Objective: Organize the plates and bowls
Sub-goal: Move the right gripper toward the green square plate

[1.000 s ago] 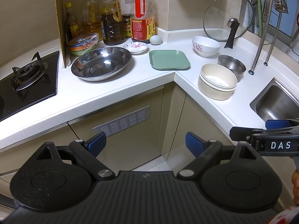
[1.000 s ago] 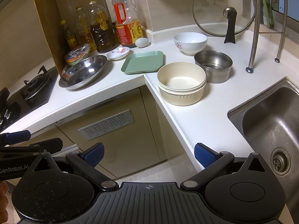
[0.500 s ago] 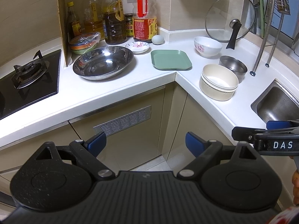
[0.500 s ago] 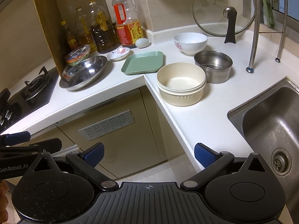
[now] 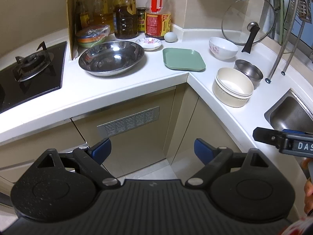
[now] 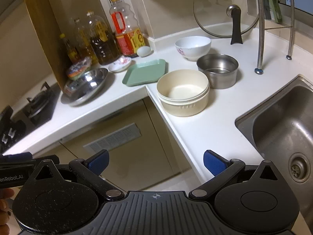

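On the white corner counter stand a wide steel basin, a small flowered saucer, a green square plate, a cream bowl stack, a steel bowl and a white flowered bowl. My left gripper is open and empty, held in front of the cabinet, well short of the counter. My right gripper is open and empty, below the counter edge in front of the cream bowls.
Oil bottles and an egg stand at the back. A wrapped stack of colored bowls sits by a wooden board. A gas hob is at left, a sink at right, a glass lid leans on the wall.
Both grippers have moved slightly; the right view has moved closer to the counter and tilted, so the cream bowls look larger. Both stay open and empty.
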The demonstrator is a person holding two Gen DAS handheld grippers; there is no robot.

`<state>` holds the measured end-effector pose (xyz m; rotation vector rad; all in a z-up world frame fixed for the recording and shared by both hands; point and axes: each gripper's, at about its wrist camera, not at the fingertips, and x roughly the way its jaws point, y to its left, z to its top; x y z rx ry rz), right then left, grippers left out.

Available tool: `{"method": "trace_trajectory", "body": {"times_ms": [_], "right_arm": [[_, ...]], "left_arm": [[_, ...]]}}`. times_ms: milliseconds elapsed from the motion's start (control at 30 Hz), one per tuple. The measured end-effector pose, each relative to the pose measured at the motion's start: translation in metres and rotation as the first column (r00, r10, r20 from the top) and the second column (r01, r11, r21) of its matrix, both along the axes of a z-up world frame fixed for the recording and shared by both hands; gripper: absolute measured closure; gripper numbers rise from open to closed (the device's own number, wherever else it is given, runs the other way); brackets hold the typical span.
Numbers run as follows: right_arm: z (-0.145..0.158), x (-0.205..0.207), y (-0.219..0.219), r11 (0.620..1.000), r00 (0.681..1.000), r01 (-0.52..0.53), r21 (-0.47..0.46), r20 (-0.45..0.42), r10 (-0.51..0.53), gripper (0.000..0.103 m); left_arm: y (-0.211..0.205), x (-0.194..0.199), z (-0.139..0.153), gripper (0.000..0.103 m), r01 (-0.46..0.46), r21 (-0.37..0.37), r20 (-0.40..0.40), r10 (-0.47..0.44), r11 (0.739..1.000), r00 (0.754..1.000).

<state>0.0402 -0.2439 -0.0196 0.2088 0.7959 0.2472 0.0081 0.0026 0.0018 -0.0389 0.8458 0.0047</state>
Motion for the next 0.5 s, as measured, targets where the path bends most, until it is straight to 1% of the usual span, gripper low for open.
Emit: {"method": "trace_trajectory", "body": {"times_ms": [100, 233, 367, 500], "right_arm": [[-0.001, 0.003, -0.002, 1.0, 1.0, -0.002, 0.014, 0.007, 0.002, 0.001], [-0.003, 0.006, -0.01, 0.998, 1.0, 0.003, 0.064, 0.007, -0.003, 0.001], [-0.007, 0.016, -0.013, 0.994, 1.0, 0.019, 0.103, -0.007, -0.018, 0.001], [-0.01, 0.025, -0.015, 0.993, 0.999, 0.042, 0.106, -0.01, -0.042, 0.001]], "left_arm": [[0.004, 0.004, -0.002, 0.014, -0.014, -0.004, -0.012, 0.014, 1.0, 1.0], [0.008, 0.011, -0.002, 0.015, -0.02, -0.025, -0.015, 0.019, 0.999, 1.0], [0.01, 0.022, -0.002, 0.016, -0.004, -0.021, -0.02, 0.003, 1.0, 1.0], [0.009, 0.043, -0.004, 0.016, 0.026, -0.02, -0.026, -0.027, 0.999, 0.999]]}}
